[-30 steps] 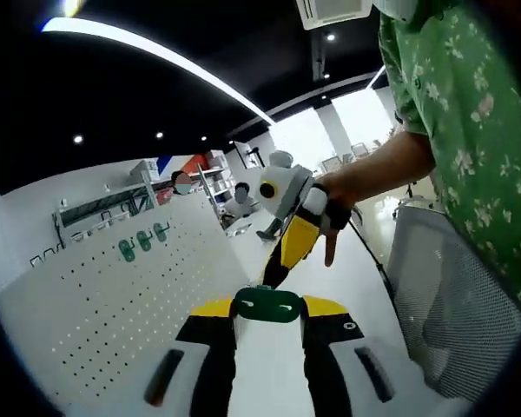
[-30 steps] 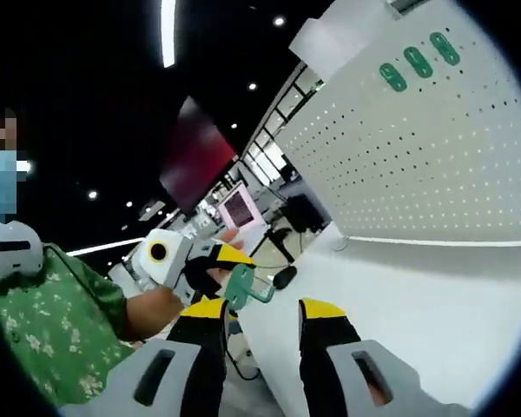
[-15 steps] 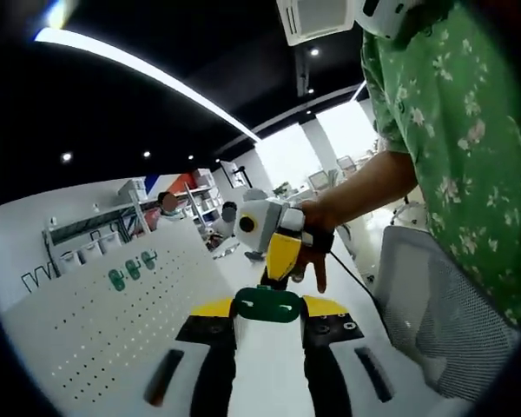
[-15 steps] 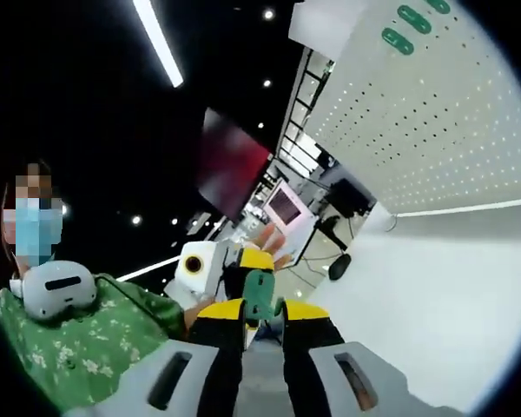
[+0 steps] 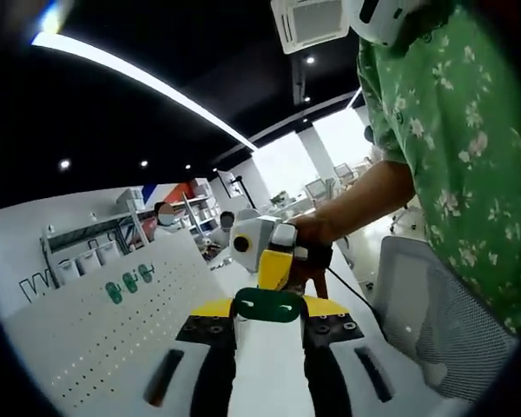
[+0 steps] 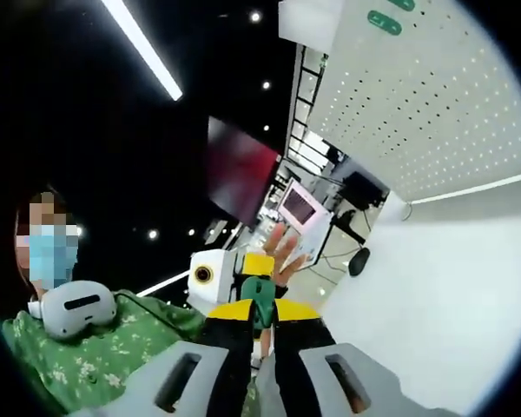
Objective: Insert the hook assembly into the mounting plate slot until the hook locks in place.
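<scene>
Two grippers meet in mid-air above the white counter (image 5: 269, 391). The left gripper (image 5: 268, 307) pinches the green hook assembly (image 5: 267, 305) flat between its jaws. The right gripper (image 6: 254, 306) has its jaws pressed on the same green piece (image 6: 259, 291), seen edge-on there. At left, the white perforated mounting plate (image 5: 113, 339) stands upright with three green hooks (image 5: 128, 284) near its far top edge, well apart from both grippers. Open counter lies between. At right, a mesh chair back (image 5: 443, 321) stands near the person's green sleeve (image 5: 443, 130).
</scene>
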